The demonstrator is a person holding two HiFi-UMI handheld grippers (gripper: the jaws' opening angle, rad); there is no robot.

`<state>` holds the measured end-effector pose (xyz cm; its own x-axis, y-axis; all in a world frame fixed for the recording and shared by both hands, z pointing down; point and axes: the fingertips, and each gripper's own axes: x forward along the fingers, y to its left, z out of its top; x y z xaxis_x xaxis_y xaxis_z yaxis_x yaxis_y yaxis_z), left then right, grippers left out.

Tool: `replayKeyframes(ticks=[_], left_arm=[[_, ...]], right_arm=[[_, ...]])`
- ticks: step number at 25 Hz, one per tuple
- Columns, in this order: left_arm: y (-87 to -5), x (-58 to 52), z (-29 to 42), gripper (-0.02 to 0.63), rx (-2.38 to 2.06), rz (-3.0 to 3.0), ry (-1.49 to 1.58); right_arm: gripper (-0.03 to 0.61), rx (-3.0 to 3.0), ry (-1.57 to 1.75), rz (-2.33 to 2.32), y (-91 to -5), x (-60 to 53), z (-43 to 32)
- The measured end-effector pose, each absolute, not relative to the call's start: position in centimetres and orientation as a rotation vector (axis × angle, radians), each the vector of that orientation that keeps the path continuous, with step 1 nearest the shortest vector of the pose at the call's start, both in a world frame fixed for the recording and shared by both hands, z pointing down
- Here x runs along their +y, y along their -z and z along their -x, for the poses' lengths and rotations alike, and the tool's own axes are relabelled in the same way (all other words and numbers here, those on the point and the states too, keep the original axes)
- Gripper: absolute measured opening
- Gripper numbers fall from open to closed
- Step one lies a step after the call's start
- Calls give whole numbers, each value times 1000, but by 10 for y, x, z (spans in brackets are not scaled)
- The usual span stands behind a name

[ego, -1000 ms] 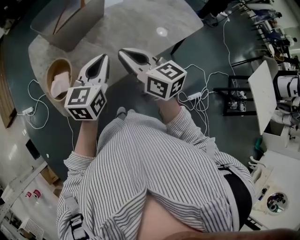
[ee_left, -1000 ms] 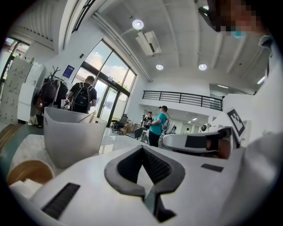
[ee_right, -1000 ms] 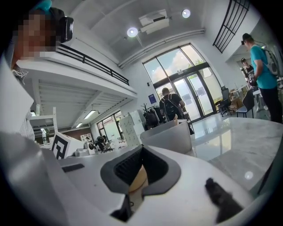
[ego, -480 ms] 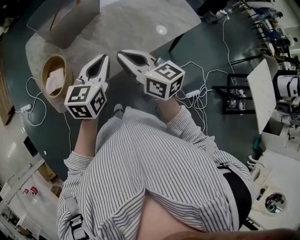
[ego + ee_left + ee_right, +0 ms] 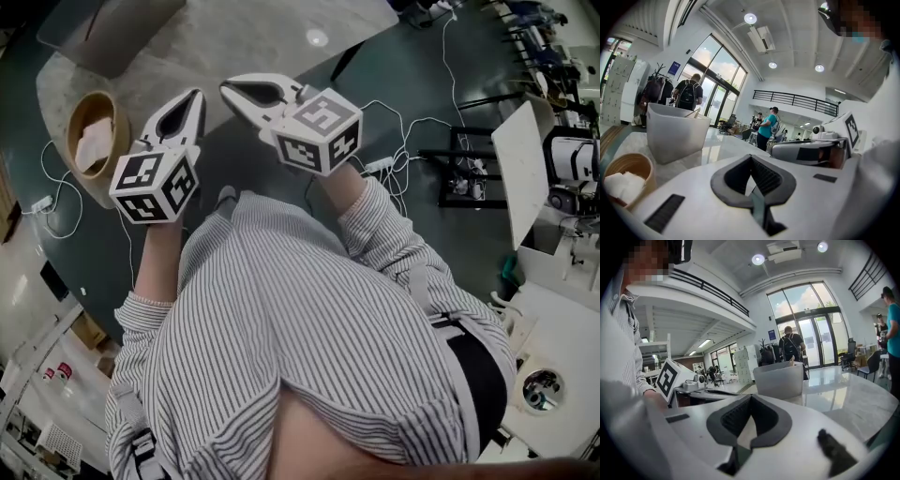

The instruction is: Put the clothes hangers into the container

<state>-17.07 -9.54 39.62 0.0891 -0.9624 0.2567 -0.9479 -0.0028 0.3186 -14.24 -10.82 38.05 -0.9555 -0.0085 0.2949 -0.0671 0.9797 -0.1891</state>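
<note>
The grey container stands on the marble table at the top left of the head view. In the left gripper view the container has a wooden hanger tip sticking out of it. The container also shows ahead in the right gripper view. I hold both grippers close to my chest, short of the table edge. My left gripper is shut with nothing in it. Beside it, my right gripper is shut too, tips touching, with nothing between them.
A wooden bowl with a white cloth in it sits at the table's left end. White cables trail over the dark floor. Benches with equipment stand at the right. People stand beyond the table.
Both grippers have drifted up and to the left in the head view, still shut. The container and bowl have slid toward the top left edge of the picture.
</note>
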Motion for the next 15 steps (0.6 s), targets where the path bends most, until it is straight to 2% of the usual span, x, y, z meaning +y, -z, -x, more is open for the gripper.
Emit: replayKeyframes(ticks=[15], left_arm=[[-405,-111,156,11,-1783,-2019,42]], right_arm=[[14,-2661,51,4,-391,-115,120]])
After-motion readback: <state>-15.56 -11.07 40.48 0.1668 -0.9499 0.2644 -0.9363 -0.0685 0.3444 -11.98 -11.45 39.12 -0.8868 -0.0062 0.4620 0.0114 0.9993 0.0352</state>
